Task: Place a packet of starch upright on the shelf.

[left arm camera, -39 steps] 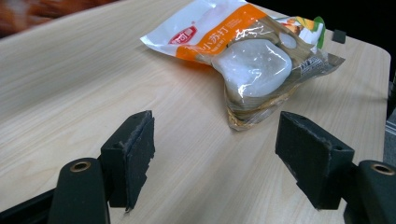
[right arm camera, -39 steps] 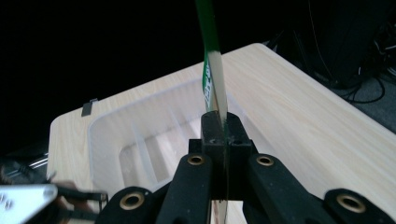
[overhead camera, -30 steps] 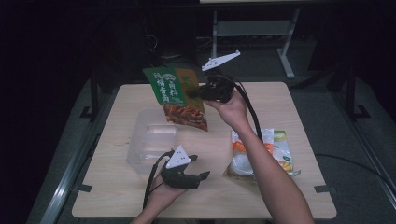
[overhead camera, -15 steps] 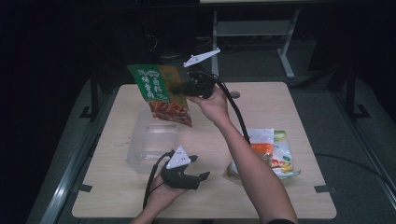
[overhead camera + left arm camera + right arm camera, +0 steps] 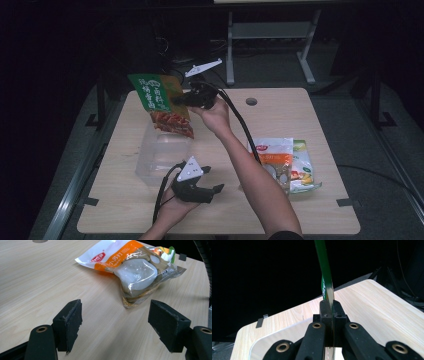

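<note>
My right gripper (image 5: 181,100) is shut on the edge of a green and red snack bag (image 5: 159,102) and holds it in the air above a clear plastic container (image 5: 162,156) on the table's left half. In the right gripper view the jaws pinch the bag's thin green edge (image 5: 327,287) between them, with the container's pale rim (image 5: 262,343) below. My left gripper (image 5: 214,189) rests near the table's front edge, open, nothing between its pads (image 5: 71,322). It points at an orange and white snack bag (image 5: 132,267) lying on the wood.
Two snack bags (image 5: 282,162) lie overlapped at the right of the wooden table (image 5: 300,115). A round cable hole (image 5: 251,101) sits near the far edge. The right gripper's black cable (image 5: 240,125) runs along the forearm. A metal frame (image 5: 270,35) stands behind the table.
The right hand has carried the green and red bag leftward and slightly down, from over the table's middle to above the clear container. The left gripper has stayed put.
</note>
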Demonstrator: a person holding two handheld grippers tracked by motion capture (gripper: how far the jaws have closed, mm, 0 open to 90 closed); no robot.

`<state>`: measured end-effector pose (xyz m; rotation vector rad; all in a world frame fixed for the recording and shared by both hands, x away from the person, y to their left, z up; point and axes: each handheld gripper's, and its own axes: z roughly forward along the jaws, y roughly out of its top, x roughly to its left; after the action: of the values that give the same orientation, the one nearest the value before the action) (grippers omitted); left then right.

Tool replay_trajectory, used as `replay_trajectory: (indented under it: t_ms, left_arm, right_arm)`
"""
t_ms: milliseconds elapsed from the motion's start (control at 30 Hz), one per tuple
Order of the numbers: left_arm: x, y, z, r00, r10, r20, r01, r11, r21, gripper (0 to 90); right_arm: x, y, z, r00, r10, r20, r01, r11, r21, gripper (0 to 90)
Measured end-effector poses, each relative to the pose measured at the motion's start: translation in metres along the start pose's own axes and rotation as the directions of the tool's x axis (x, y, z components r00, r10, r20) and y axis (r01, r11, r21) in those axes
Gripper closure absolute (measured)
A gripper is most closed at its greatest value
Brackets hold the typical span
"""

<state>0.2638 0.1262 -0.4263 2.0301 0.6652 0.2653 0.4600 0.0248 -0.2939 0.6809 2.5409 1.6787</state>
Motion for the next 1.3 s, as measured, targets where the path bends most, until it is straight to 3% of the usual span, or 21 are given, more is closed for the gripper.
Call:
replay_trajectory:
  t_ms: [267,533,700,800,967,1133,1300]
  left_arm:
    - [-0.001,-0.001,0.001,0.9999,0.010,0.007,-0.010,1.0000,0.001,26.4]
    - [-0.002,-0.001,0.000,1.0000,-0.003,0.006,0.003,1.0000,-0.006,26.3]
    - [-0.001,-0.001,0.000,1.0000,0.005,0.004,-0.005,1.0000,-0.007,26.2]
    - [-0.002,-0.001,0.000,1.0000,0.008,0.004,-0.008,0.9999,-0.009,26.2]
    - [-0.002,0.000,0.000,1.0000,0.007,0.003,-0.007,0.9999,-0.014,26.1]
    - [-0.001,0.000,-0.001,0.9999,0.010,0.000,-0.010,0.9999,-0.013,26.1]
    - [-0.001,0.000,0.001,0.9999,0.010,0.002,-0.010,0.9999,-0.009,26.1]
  right_arm:
    - [-0.004,-0.007,0.014,0.9993,-0.003,-0.036,0.003,1.000,-0.005,89.8]
    - [-0.014,-0.022,0.022,0.9982,0.043,-0.040,-0.043,0.999,-0.003,89.8]
    - [-0.021,-0.033,0.027,0.9944,0.088,-0.059,-0.090,0.996,-0.029,89.8]
    - [-0.021,-0.036,0.030,0.9939,0.096,-0.053,-0.098,0.995,-0.032,89.8]
    - [-0.021,-0.042,0.040,0.9959,0.082,-0.037,-0.081,0.996,0.019,89.7]
    - [-0.026,-0.051,0.043,0.9944,0.099,-0.038,-0.099,0.995,0.010,89.5]
    - [-0.031,-0.056,0.038,0.9929,0.119,-0.005,-0.119,0.993,0.000,87.1]
